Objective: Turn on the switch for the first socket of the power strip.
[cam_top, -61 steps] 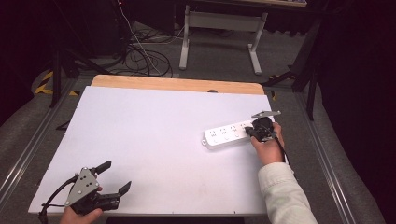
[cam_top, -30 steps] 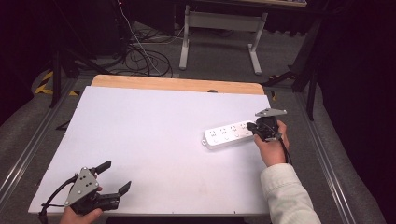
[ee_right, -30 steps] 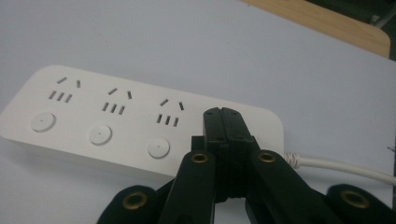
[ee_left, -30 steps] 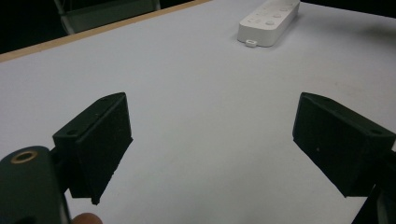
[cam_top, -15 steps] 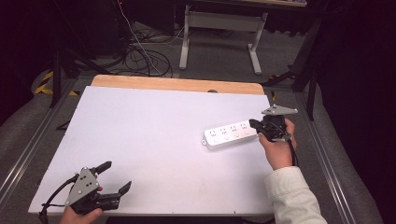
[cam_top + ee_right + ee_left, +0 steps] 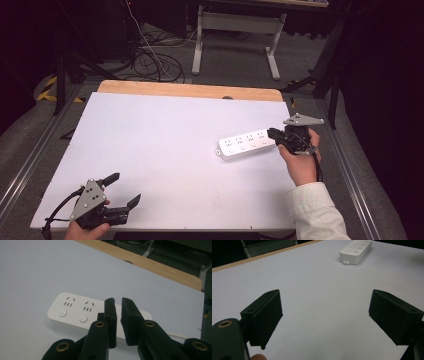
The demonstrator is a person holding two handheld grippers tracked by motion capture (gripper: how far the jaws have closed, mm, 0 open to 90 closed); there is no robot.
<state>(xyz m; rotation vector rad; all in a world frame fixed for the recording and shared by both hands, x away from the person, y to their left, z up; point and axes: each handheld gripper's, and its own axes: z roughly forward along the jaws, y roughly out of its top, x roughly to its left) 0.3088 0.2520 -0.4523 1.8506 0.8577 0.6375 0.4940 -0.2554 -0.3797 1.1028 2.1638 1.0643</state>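
Lab / recording rig, not a home. Dark room, black walls or drapes all around. White board laid over a wood-edged surface, sitting in a frame of aluminium rails on both sides. Grey carpeted floor with loose cables coiled behind, and yellow-black hazard tape at far left. A second bench on white metal legs stands at the back. Bare test setup: one white power strip on the board.
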